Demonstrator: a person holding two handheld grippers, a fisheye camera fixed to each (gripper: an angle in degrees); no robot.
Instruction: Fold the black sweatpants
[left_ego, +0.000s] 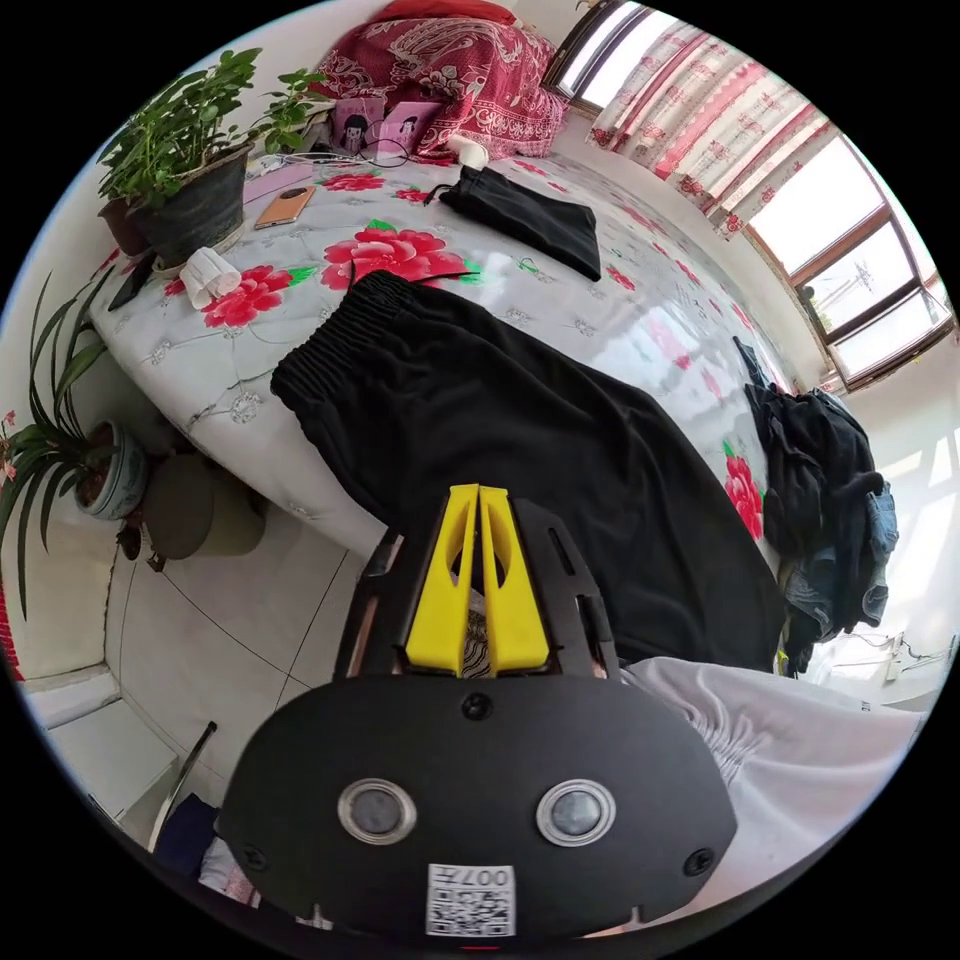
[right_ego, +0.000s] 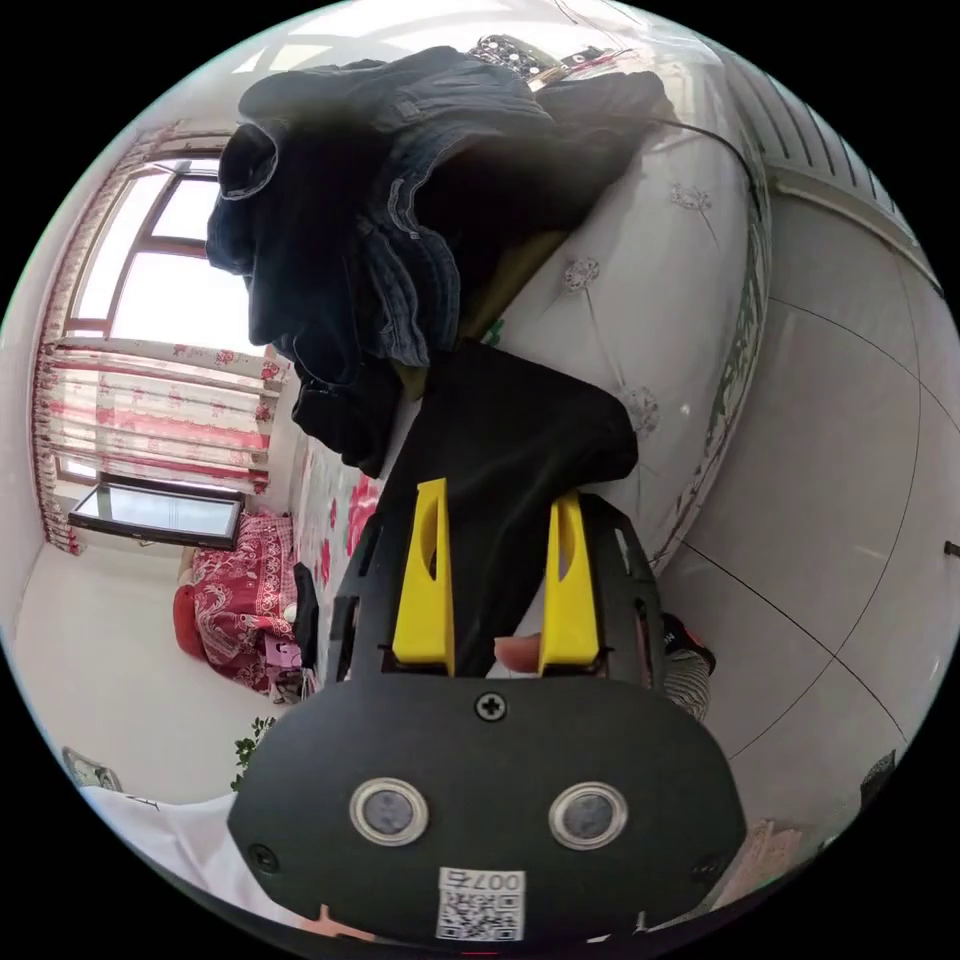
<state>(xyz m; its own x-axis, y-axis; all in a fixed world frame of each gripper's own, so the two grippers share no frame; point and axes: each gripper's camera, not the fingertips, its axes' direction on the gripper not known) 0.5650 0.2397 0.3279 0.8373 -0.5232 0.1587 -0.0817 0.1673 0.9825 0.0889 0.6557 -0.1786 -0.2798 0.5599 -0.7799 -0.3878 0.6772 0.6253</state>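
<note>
The black sweatpants lie spread across a bed with a floral sheet. Their gathered waistband points toward the potted plants. My left gripper hovers at the near edge of the pants, its yellow jaws pressed together; I cannot see any cloth pinched between them. In the right gripper view, a leg end of the sweatpants hangs over the bed's side. My right gripper stands open, with that black cloth running between its jaws. A fingertip shows at the jaws' base.
A heap of dark clothes and jeans sits on the bed beside the pant legs. A folded black garment, a phone and potted plants lie at the far end. White tiled floor runs alongside.
</note>
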